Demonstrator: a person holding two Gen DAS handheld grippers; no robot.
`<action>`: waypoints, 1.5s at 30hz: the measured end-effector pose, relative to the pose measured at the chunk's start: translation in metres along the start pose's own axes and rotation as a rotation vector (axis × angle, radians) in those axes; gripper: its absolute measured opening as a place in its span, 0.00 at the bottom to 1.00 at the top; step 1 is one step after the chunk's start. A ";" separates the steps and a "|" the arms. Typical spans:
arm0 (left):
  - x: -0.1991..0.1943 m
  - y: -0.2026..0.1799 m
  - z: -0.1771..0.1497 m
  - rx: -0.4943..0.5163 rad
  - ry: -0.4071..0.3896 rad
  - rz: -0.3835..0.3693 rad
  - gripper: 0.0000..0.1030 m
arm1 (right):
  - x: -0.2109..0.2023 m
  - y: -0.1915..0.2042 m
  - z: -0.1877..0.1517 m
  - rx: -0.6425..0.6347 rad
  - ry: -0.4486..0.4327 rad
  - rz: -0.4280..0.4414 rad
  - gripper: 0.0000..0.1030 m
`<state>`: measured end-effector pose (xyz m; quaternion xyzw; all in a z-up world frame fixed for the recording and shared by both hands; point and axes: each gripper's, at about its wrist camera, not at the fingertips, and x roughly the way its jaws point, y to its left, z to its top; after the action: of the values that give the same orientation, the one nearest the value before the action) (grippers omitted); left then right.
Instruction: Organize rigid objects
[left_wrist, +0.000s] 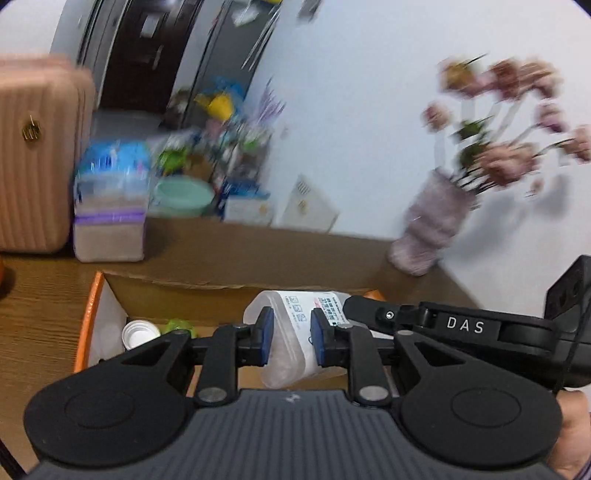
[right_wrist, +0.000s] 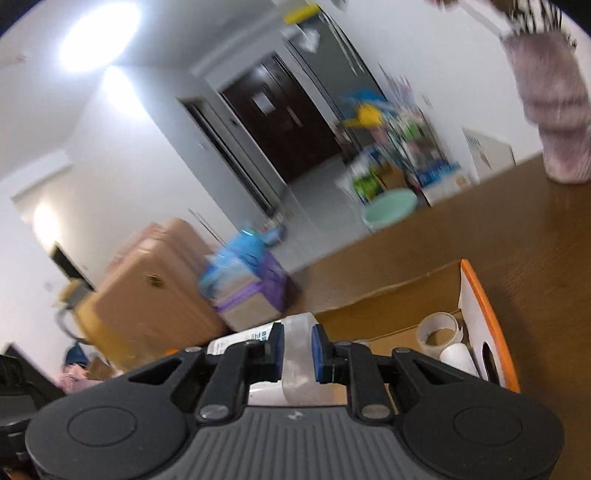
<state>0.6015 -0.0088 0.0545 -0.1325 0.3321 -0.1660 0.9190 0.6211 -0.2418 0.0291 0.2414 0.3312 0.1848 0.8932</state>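
Note:
A translucent plastic bottle with a white printed label hangs over an open cardboard box that has an orange rim. My left gripper is shut on the bottle, its blue pads pressing both sides. In the left wrist view the right gripper's black finger reaches the same bottle from the right. In the right wrist view my right gripper is shut on a clear part of the bottle, with the label showing to the left. The background is blurred in both views.
Inside the box lie a white cap, a green item, a tape roll and a white piece. The box sits on a wooden table. A vase of pink flowers stands far right; a pink suitcase stands left.

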 end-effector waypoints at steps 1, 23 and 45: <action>0.014 0.009 0.002 -0.025 0.023 0.004 0.21 | 0.016 -0.004 0.002 0.003 0.020 -0.021 0.15; 0.009 0.015 -0.016 0.075 0.012 0.231 0.78 | 0.019 0.025 -0.004 -0.327 0.069 -0.263 0.75; -0.236 -0.060 -0.091 0.306 -0.588 0.376 1.00 | -0.215 0.096 -0.089 -0.569 -0.503 -0.172 0.91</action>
<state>0.3578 0.0172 0.1420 0.0272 0.0440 0.0029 0.9987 0.3909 -0.2413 0.1316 -0.0067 0.0563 0.1285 0.9901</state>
